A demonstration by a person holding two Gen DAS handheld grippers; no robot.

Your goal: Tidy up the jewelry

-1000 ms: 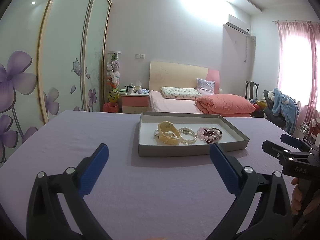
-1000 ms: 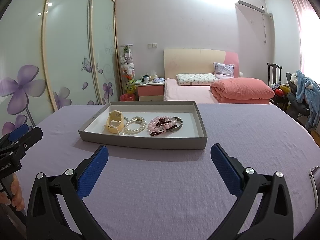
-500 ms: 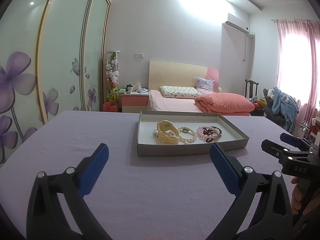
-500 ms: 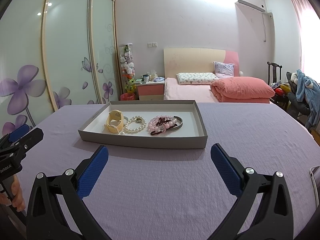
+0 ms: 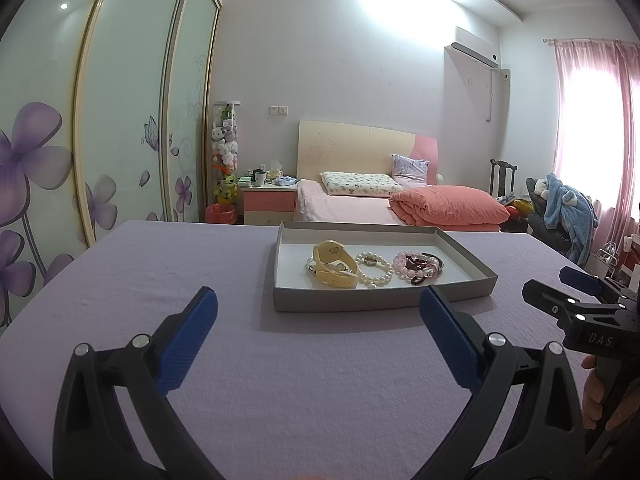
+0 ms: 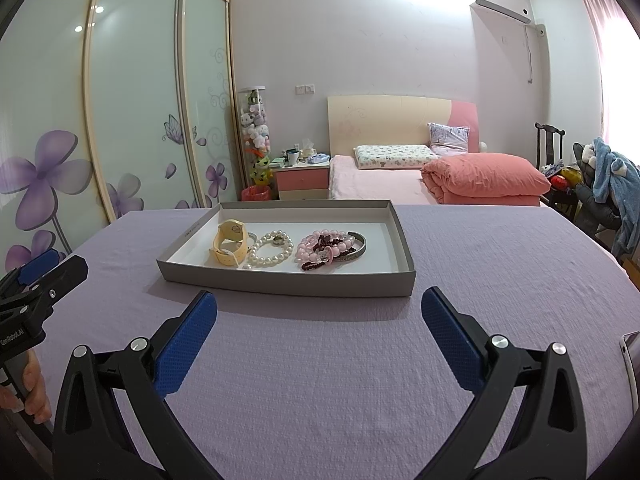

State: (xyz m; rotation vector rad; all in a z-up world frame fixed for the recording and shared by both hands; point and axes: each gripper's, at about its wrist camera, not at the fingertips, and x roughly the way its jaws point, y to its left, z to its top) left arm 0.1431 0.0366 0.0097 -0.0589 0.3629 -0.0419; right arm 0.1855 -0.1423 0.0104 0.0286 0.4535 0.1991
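A shallow grey tray (image 5: 380, 302) (image 6: 280, 280) sits on the purple table. It holds a yellow watch (image 5: 334, 266) (image 6: 230, 246), a white pearl bracelet (image 5: 374, 268) (image 6: 272, 250), a pink bead bracelet (image 5: 408, 266) (image 6: 316, 246), dark red beads and a silver bangle (image 6: 356, 246). My left gripper (image 5: 318, 312) is open and empty, short of the tray's near wall. My right gripper (image 6: 320, 312) is open and empty, also just short of the tray. Each gripper shows at the edge of the other's view.
The purple cloth (image 5: 280, 380) covers the table around the tray. A white object (image 6: 630, 360) lies at the table's right edge. Behind are a bed (image 6: 440, 180), a nightstand (image 6: 302, 178), sliding wardrobe doors (image 6: 120, 120) and a chair with clothes (image 5: 560, 208).
Both grippers have crept slightly towards the tray, which looks a little larger and lower in view. Both stay open and empty. The jewelry has not moved.
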